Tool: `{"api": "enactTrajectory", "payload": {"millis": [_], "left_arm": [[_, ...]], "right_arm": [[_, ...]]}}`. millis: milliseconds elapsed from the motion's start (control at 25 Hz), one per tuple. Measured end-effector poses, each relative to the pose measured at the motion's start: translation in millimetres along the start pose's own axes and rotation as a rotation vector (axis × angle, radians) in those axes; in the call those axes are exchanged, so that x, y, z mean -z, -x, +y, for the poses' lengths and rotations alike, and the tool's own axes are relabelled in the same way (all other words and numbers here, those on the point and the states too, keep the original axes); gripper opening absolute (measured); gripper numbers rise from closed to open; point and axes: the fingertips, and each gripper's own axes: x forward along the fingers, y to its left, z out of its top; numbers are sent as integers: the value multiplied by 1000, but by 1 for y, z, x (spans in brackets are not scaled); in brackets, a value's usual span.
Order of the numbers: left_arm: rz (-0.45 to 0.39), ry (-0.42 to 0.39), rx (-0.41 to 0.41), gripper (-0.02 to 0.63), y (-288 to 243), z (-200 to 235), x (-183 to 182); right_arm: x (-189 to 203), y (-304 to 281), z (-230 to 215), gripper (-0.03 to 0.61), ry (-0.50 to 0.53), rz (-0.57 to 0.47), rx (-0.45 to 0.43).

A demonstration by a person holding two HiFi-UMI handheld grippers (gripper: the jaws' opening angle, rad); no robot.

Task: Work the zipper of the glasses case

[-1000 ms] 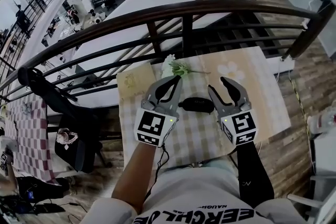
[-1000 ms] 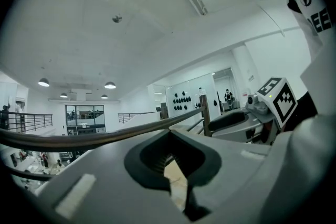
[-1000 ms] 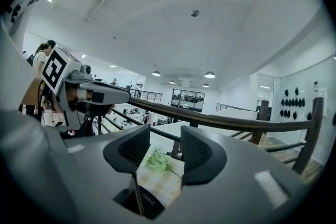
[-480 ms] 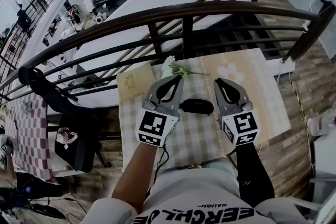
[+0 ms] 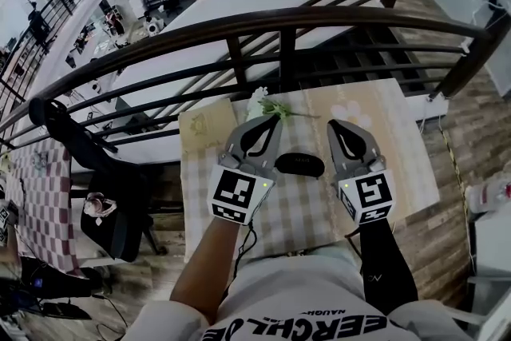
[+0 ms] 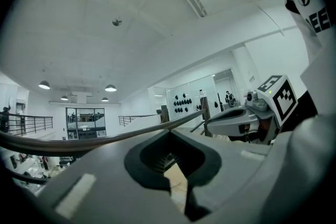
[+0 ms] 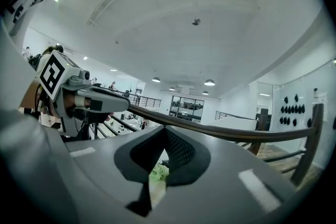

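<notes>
Since a second ago, jaws of the right gripper [image 5: 336,124] are brought from wide apart to clenched, with nothing held. Those of the left gripper [image 5: 271,119] are clenched, empty. Between both, the dark oval glasses case [image 5: 299,164] is laid on the checked surface [image 5: 307,208].

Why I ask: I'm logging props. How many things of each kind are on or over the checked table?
Glasses case: 1
Flower sprig: 1
Grippers: 2 (left gripper, right gripper)
Total: 4
</notes>
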Motion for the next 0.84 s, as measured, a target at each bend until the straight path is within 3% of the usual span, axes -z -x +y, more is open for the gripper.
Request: {"api": "enactTrajectory", "payload": {"millis": [440, 840], "left_arm": [[-7, 0, 27, 0, -1, -9, -2], [-11, -21, 113, 0, -13, -41, -4]], "right_arm": [[-7, 1, 4, 29, 36, -9, -11], [-7, 3, -4, 29, 54, 3, -15]]}}
